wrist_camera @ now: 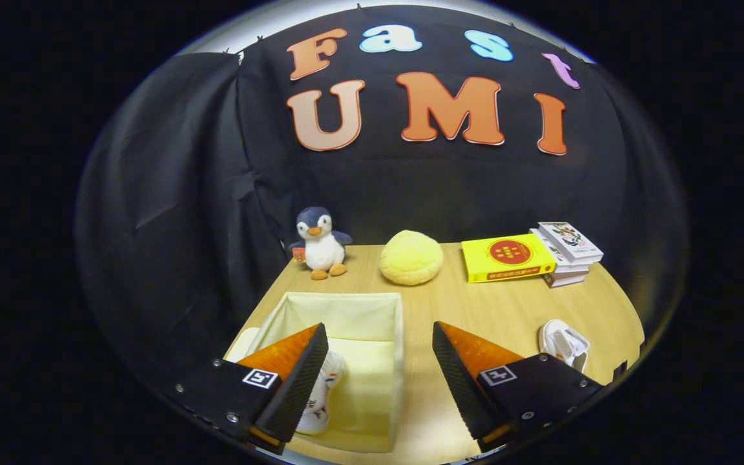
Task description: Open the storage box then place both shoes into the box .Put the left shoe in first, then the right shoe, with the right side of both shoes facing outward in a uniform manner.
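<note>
The open storage box [372,323] is sitting on the worktop [475,310] holding one white shoe [320,394], which is lying along its left wall, partly hidden behind the left finger. The hand-held gripper [378,381] is hovering with fingers spread wide, holding nothing. The second shoe [562,343] is lying at two o'clock from the fingers, long axis running toward the three books [533,255] beyond.

My gripper [380,368] is spread wide, nothing held between the fingers. Left finger [294,381] and right finger [459,381] both angle inward toward their tips, orange outer faces up, black ribbed pads facing each other across the gap. Each finger sits on a black mount with a small square marker. The gripper points forward and tilts slightly downward.
</note>
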Demonstrator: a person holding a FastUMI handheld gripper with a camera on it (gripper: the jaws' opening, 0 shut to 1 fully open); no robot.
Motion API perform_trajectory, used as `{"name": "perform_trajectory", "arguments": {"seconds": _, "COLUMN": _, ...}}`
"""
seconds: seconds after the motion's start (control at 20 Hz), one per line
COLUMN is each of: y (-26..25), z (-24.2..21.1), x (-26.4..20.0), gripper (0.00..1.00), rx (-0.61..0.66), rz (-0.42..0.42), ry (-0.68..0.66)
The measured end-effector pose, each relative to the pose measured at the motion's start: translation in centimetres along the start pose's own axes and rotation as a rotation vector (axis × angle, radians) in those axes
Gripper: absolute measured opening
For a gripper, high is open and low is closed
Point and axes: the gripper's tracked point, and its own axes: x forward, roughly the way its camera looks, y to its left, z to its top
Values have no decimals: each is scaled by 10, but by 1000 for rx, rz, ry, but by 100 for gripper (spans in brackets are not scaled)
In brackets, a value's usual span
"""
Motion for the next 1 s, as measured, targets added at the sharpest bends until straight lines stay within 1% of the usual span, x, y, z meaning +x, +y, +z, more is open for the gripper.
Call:
{"name": "perform_trajectory", "arguments": {"seconds": 0.15, "y": -77, "z": -2, "x": -10, "gripper": 97, "rx": -4, "rz": -74, "ry": -23}}
{"name": "perform_trajectory", "arguments": {"seconds": 0.25, "y": -128, "z": -13, "x": -18, "gripper": 97, "rx": -11, "rz": -128, "ry": -13}}
{"name": "perform_trajectory", "arguments": {"seconds": 0.4, "y": -205, "z": -34, "x": -26, "gripper": 97, "rx": -11, "rz": -216, "ry": 7}}
{"name": "perform_trajectory", "arguments": {"seconds": 0.6, "y": -287, "z": -70, "x": -36, "gripper": 97, "rx": -11, "rz": -298, "ry": 59}}
{"name": "perform_trajectory", "arguments": {"seconds": 0.8, "y": -333, "z": -110, "x": -35, "gripper": 98, "rx": 28, "rz": -308, "ry": 122}}
{"name": "perform_trajectory", "arguments": {"seconds": 0.9, "y": -344, "z": -131, "x": -29, "gripper": 98, "rx": 39, "rz": -299, "ry": 162}}
{"name": "perform_trajectory", "arguments": {"seconds": 1.0, "y": -346, "z": -155, "x": -20, "gripper": 95, "rx": 39, "rz": -274, "ry": 217}}
